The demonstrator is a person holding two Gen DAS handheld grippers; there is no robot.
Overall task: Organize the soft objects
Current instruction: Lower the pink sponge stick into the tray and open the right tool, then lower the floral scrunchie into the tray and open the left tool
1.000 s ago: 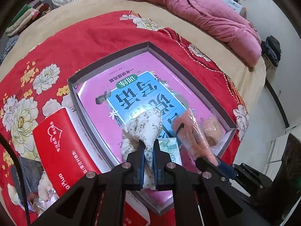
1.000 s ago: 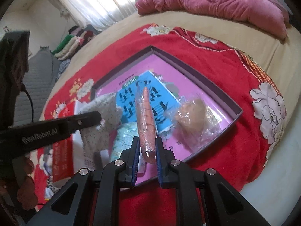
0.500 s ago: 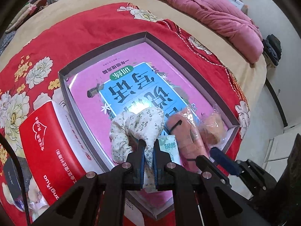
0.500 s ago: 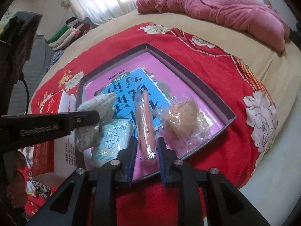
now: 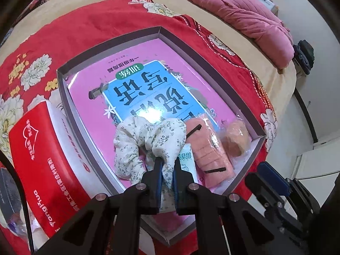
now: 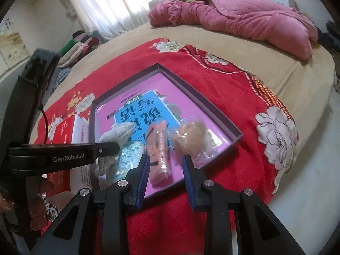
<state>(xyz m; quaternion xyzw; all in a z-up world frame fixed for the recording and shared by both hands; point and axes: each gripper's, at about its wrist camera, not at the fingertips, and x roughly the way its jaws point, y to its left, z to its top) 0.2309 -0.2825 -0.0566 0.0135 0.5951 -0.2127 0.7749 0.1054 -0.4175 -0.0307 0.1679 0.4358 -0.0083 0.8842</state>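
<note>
A shallow purple box (image 5: 119,40) with a pink and blue book in it lies on the red flowered blanket. My left gripper (image 5: 167,163) is shut on a white floral cloth (image 5: 148,136) that droops onto the book at the box's near end. Beside it lie a pale green tissue pack (image 5: 187,159), a pink roll in clear wrap (image 5: 209,148) and a tan bagged bundle (image 5: 235,138). In the right wrist view my right gripper (image 6: 165,159) is open just above the pink roll (image 6: 159,148), its pads apart from the wrap. The left gripper's finger (image 6: 102,148) crosses in from the left.
A red carton (image 5: 42,159) stands against the box's left wall. A pink quilt (image 6: 244,19) is heaped at the far side of the bed. The bed's edge drops off at the right, past the blanket's white flower (image 6: 276,127). A hand shows at the lower left.
My right gripper has opened and let go of the pink roll, which now lies flat in the box, and has drawn back a little. My left gripper stays shut on the floral cloth.
</note>
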